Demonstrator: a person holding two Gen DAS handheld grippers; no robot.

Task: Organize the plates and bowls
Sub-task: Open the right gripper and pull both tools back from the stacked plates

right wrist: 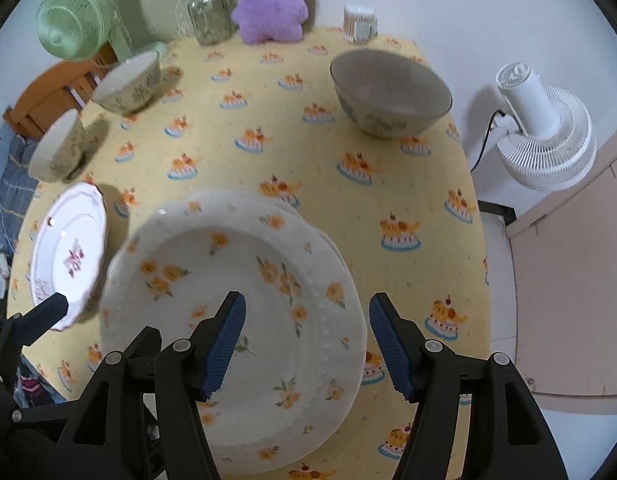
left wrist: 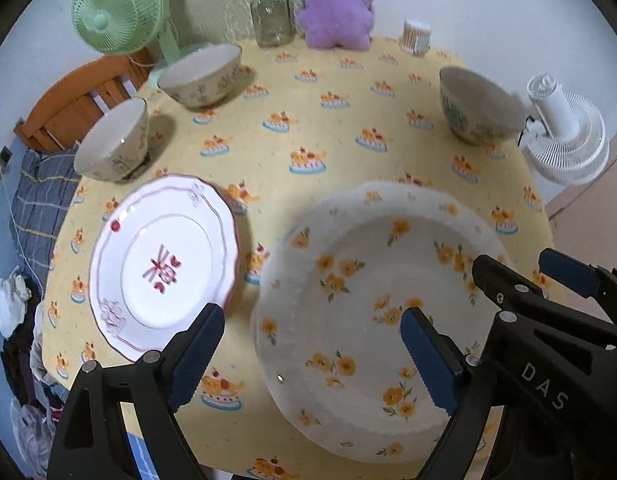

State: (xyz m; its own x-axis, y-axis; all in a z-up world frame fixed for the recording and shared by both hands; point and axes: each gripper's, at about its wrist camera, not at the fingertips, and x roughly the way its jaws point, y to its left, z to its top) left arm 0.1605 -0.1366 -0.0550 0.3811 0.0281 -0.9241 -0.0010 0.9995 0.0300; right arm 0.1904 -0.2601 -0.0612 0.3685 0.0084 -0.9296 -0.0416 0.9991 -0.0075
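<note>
While both hand-held grippers are hanging empty over the plates, I'm mostly worrying about knocking something off the desk edge.

I'm seeing the left hand-held gripper (left wrist: 312,356) wide open with nothing between its pads, hovering between the red-patterned plate (left wrist: 164,264) and the yellow-flower plate (right wrist: 232,320); the right hand-held gripper (right wrist: 306,344) is also spread, nothing pinched, straddling the flower plate's right rim. That flower plate looks like it's sitting on another plate underneath, near the desk (right wrist: 388,184) front edge, so a careless nudge could be sliding the stack off. All three bowls (right wrist: 390,94) (left wrist: 202,76) (left wrist: 114,142) are looking empty, and the glass jar (left wrist: 270,16) at the back seems empty too.
</note>
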